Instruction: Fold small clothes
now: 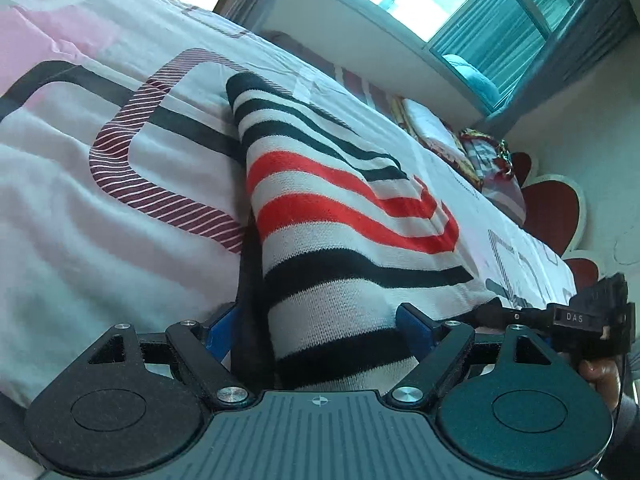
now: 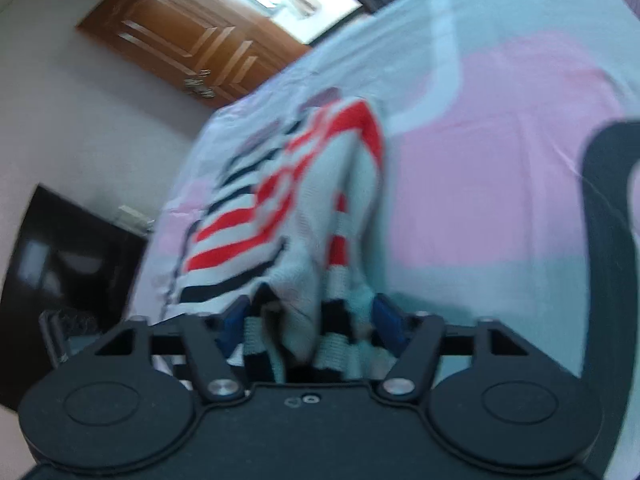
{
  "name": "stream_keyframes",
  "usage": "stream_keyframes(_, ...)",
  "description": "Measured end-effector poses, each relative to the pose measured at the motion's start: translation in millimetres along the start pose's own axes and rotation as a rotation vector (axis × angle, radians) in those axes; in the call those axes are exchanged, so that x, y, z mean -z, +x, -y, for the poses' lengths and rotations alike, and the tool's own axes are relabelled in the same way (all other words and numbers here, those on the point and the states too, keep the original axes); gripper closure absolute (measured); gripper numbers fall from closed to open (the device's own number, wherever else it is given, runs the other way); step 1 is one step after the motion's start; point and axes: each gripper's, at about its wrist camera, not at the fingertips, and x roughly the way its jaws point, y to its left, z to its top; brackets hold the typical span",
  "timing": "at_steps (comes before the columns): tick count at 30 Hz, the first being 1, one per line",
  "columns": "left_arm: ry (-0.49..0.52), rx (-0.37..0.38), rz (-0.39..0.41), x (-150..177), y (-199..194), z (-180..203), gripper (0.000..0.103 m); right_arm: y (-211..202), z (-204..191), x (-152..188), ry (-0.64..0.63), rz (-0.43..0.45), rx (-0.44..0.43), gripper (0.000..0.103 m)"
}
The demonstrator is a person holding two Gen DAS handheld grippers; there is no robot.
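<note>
The striped knit sweater (image 1: pixel 344 216) lies on the bed (image 1: pixel 80 208), its length running straight ahead from the wide-open left tool (image 1: pixel 320 328); the right tool (image 2: pixel 312 320), blurred, seemingly stands loosely around bunched fabric.

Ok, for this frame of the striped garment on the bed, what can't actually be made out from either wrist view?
- Left wrist view: the striped garment runs under the left gripper; its near end is hidden by the gripper body.
- Same view: the right gripper is cut off at the edge, jaws unseen.
- Right wrist view: motion blur hides whether the right gripper's blue pads press the cloth.
- Neither view shows the garment's full outline or type.
</note>
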Motion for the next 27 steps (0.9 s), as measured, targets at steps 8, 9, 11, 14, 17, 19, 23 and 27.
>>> stream_keyframes(8,-0.011,0.005,-0.006,5.7,-0.4,-2.3,0.020,6.1,7.4,10.2,0.049,0.024,-0.024,0.054)
stream_keyframes(9,-0.011,0.006,-0.003,4.7,-0.7,-2.5,0.020,10.8,11.9,9.6,0.105,0.007,-0.053,0.060)
stream_keyframes(11,-0.013,0.012,0.007,1.6,-5.9,-3.5,0.020,14.5,25.6,17.2,0.244,0.015,-0.131,0.065)
stream_keyframes(14,0.010,-0.023,0.012,-5.5,-16.2,-7.7,0.020,9.8,35.3,32.3,0.391,0.060,-0.284,0.068)
stream_keyframes(17,0.040,-0.044,-0.024,-3.6,-16.0,-5.9,0.020,10.5,36.9,43.6,0.402,0.077,-0.332,0.069)
stream_keyframes(19,0.108,-0.109,-0.032,3.2,-10.3,4.5,0.009,14.2,46.9,43.0,0.354,0.069,-0.241,0.077)
stream_keyframes(23,0.146,-0.166,-0.011,13.0,-9.1,18.1,0.006,9.1,25.3,31.4,0.192,0.057,-0.123,0.069)
stream_keyframes(27,0.241,-0.268,0.021,31.8,-18.2,35.1,0.006,-22.1,-26.7,35.9,-0.132,0.154,0.082,0.061)
